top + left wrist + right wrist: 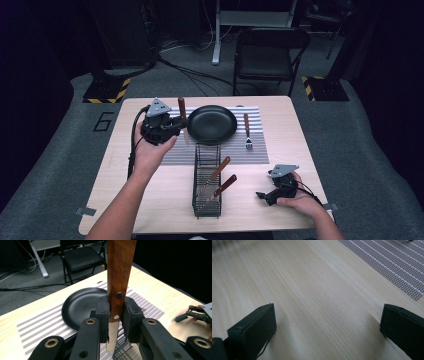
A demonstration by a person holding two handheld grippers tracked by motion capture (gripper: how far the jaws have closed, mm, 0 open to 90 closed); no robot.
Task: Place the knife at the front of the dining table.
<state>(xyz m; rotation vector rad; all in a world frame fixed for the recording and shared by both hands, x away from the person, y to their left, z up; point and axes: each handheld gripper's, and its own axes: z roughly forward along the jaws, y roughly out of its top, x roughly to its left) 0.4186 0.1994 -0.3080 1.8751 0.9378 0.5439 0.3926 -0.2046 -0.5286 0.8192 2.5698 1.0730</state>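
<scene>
Left gripper (176, 123) clamps the knife (118, 287) upright, just left of the black plate (212, 124) on the striped mat (257, 147). Wire rack (207, 182) nearby. Right gripper (265, 196) wide apart, low over bare bench (312, 290).

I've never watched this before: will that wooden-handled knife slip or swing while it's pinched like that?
Probably stiff. The left gripper clamps the knife low on its handle, so it may pivot. The wood looks smooth, perhaps slippery.
</scene>
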